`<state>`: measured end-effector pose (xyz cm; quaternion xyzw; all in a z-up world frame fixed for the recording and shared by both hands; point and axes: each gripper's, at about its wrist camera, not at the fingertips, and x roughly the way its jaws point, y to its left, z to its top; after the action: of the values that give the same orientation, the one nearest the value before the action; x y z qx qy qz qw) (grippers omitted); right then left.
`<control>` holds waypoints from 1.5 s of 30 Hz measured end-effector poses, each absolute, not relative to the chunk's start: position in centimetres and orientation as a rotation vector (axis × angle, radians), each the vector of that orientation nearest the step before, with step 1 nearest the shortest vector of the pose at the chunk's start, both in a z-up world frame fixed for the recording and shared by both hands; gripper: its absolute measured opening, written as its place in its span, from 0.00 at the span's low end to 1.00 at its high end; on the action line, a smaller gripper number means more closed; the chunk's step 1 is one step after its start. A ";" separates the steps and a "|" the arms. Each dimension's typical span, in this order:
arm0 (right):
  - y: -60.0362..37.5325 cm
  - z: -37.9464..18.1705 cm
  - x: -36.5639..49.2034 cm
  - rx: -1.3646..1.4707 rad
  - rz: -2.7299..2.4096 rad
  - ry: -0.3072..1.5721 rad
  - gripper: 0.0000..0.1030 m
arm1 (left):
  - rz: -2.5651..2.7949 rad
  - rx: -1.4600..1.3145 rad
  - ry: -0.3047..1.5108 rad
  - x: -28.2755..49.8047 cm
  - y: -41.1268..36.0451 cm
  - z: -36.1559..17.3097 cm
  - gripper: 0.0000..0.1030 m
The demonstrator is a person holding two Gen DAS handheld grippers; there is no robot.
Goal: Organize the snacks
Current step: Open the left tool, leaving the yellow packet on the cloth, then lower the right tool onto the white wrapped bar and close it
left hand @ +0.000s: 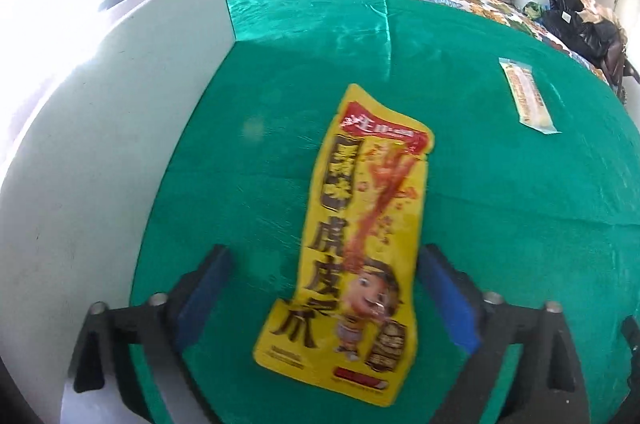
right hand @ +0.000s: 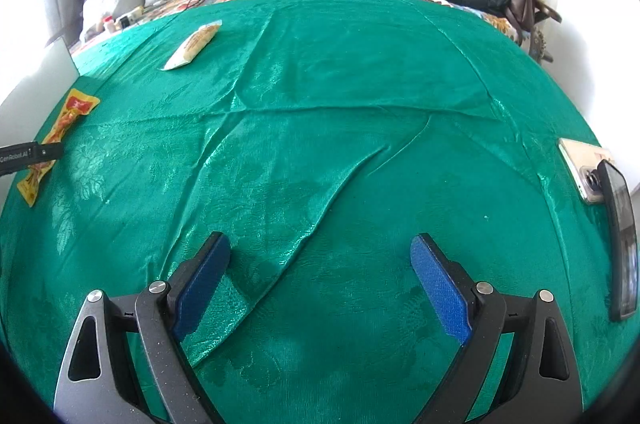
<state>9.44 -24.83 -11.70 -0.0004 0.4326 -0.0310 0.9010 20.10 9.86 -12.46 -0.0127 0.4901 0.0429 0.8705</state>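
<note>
Yellow snack pouch (left hand: 352, 244) lies flat on the green cloth (left hand: 500, 203), long axis running straight out between the left tool (left hand: 322, 300), spread wide, gripping nothing. Right tool (right hand: 320, 288) wide, empty, well apart.

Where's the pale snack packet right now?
The pale snack packet lies on the green cloth, far left in the right wrist view, beyond the yellow packet.

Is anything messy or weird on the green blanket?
Nothing is spilled or torn. The yellow snack packet lies flat but a bit crooked near the white board, and the pale snack packet lies apart from it. The green cloth is wrinkled in the middle.
</note>
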 end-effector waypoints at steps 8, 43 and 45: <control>-24.8 -11.7 9.5 -0.001 -0.064 0.895 0.92 | 0.056 -0.033 0.958 19.9 11.0 -13.2 1.00; -10.3 -10.2 30.2 -0.122 0.150 0.942 0.90 | 0.053 -0.035 0.956 19.6 10.9 -13.1 1.00; -9.7 -10.9 31.3 -0.143 0.147 0.977 0.89 | 0.053 -0.035 0.956 19.6 10.9 -13.1 1.00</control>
<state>31.27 -9.69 -10.93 -0.0685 0.4686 0.0705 0.8779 19.57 10.92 -13.15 -0.0169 0.4597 0.0257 0.8875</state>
